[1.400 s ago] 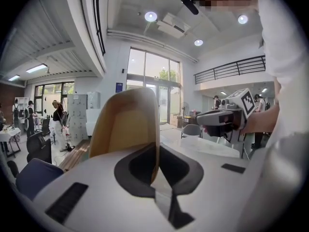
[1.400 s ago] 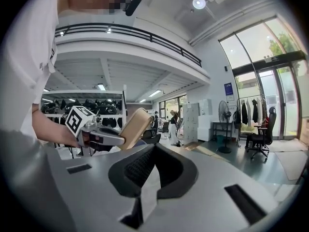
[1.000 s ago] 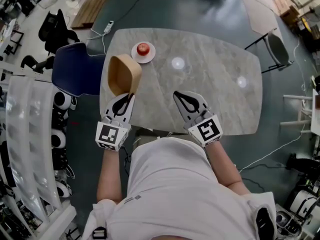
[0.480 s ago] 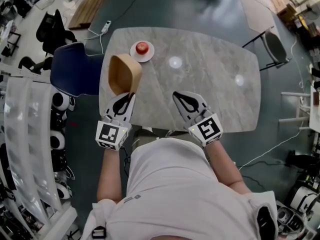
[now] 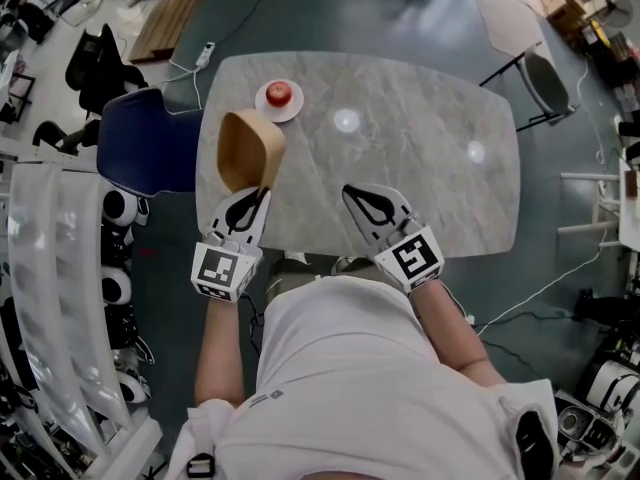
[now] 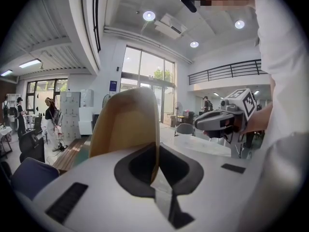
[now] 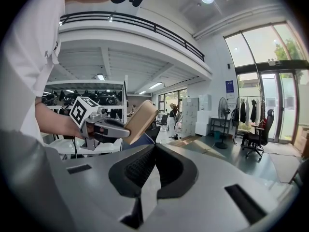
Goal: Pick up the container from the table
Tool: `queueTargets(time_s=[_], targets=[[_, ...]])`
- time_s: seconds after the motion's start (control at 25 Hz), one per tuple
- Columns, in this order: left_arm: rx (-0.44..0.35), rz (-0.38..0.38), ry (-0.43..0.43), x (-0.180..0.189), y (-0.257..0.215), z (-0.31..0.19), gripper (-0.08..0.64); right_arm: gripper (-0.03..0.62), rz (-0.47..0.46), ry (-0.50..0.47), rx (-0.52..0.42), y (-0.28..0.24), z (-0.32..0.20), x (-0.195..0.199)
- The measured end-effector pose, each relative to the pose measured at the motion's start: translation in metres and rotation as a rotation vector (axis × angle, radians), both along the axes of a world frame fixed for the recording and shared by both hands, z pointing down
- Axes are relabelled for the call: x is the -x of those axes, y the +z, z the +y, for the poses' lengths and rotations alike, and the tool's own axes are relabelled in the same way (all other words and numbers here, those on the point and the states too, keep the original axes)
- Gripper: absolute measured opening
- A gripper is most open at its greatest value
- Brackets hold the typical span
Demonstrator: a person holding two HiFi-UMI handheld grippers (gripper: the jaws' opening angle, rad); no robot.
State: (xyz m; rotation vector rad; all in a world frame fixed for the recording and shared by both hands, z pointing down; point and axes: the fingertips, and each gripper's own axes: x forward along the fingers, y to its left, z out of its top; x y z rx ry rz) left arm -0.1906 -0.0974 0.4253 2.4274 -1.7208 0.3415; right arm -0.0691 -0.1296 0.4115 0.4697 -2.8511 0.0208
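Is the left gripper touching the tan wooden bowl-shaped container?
Touching. In the left gripper view, the left gripper is clamped shut on the thin rim of the tan wooden container.

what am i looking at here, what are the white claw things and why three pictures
No robot here: a person holds handheld tongs in each hand. The top-down picture comes from a camera on the person's head; the other two come from cameras riding on each pair of tongs, looking along the jaws. The left tongs are shut on the rim of a tan container, held up tilted. The right tongs are shut and empty. On the grey table sits a small plate with a red fruit.
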Motion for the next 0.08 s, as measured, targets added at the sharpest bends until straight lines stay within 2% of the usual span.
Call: queueTargets(time_s=[0.08], targets=[[0.000, 0.000, 0.004, -0.0025, 0.0006, -0.0008, 0.012, 0.007, 0.001, 0.005, 0.003, 0.0006, -0.0008, -0.0025]])
